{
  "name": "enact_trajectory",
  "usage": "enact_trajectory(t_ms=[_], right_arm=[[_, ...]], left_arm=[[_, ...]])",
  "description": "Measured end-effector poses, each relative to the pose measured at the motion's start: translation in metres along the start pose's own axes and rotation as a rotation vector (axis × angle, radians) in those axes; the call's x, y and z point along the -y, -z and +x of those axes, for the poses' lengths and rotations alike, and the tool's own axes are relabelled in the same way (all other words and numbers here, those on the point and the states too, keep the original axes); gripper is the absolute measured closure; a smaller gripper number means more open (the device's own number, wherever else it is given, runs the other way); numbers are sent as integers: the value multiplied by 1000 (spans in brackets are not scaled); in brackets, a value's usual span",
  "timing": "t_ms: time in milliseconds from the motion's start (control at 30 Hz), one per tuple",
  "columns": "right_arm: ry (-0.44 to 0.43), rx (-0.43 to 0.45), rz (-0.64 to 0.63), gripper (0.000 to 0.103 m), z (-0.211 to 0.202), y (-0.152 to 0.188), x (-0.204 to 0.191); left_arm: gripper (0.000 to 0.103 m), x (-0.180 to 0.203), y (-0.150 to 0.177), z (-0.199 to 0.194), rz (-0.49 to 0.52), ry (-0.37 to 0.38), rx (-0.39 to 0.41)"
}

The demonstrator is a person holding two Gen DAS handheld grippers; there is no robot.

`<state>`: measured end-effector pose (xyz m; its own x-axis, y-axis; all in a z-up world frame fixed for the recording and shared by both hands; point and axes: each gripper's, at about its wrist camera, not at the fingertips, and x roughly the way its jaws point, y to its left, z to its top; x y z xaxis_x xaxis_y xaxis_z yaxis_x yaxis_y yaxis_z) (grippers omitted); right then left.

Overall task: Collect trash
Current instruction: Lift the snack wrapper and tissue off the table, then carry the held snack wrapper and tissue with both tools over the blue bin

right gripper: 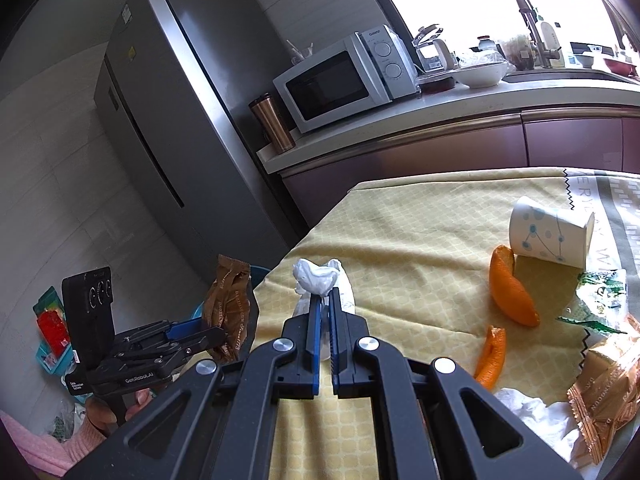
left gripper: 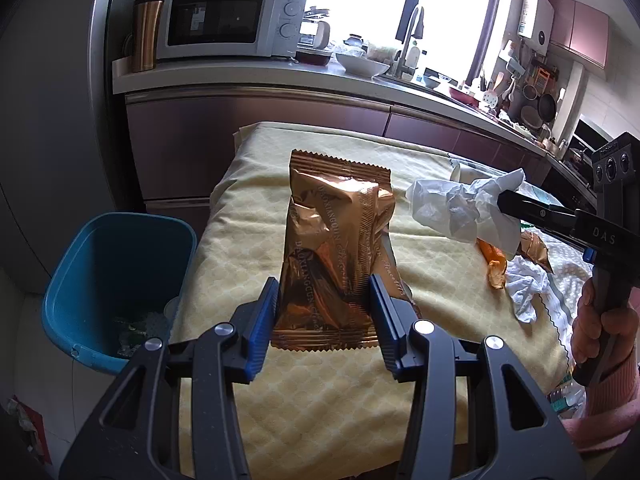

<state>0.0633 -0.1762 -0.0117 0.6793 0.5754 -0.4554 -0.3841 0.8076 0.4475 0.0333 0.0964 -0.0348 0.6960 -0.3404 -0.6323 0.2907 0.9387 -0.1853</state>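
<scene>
My left gripper (left gripper: 323,284) is shut on a copper-brown snack wrapper (left gripper: 336,232) and holds it above the yellow tablecloth (left gripper: 312,396); the wrapper also shows in the right wrist view (right gripper: 230,312). My right gripper (right gripper: 325,300) is shut on a crumpled white tissue (right gripper: 316,276) above the table; the tissue also shows in the left wrist view (left gripper: 460,208). A blue trash bin (left gripper: 116,276) stands on the floor left of the table, with some trash at its bottom.
On the table lie orange peels (right gripper: 514,292), a tipped paper cup (right gripper: 552,236), a green wrapper (right gripper: 596,300), another copper wrapper (right gripper: 608,392) and a white tissue (right gripper: 536,412). A counter with a microwave (right gripper: 340,84) and a fridge (right gripper: 180,112) stand behind.
</scene>
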Motion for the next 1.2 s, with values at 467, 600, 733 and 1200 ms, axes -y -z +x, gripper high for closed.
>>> enact_trajectory(t_ms=[467, 600, 733, 1200], right_arm=[[-43, -26, -10, 100, 15, 0, -12], [-53, -33, -12, 100, 18, 1, -15], [-60, -38, -13, 100, 22, 1, -16], [-89, -54, -19, 100, 32, 0, -23]], left_arm=[[58, -13, 2, -9, -23, -24, 10], [58, -15, 2, -10, -28, -29, 12], [58, -17, 3, -12, -32, -35, 14], [58, -26, 5, -19, -44, -61, 24]])
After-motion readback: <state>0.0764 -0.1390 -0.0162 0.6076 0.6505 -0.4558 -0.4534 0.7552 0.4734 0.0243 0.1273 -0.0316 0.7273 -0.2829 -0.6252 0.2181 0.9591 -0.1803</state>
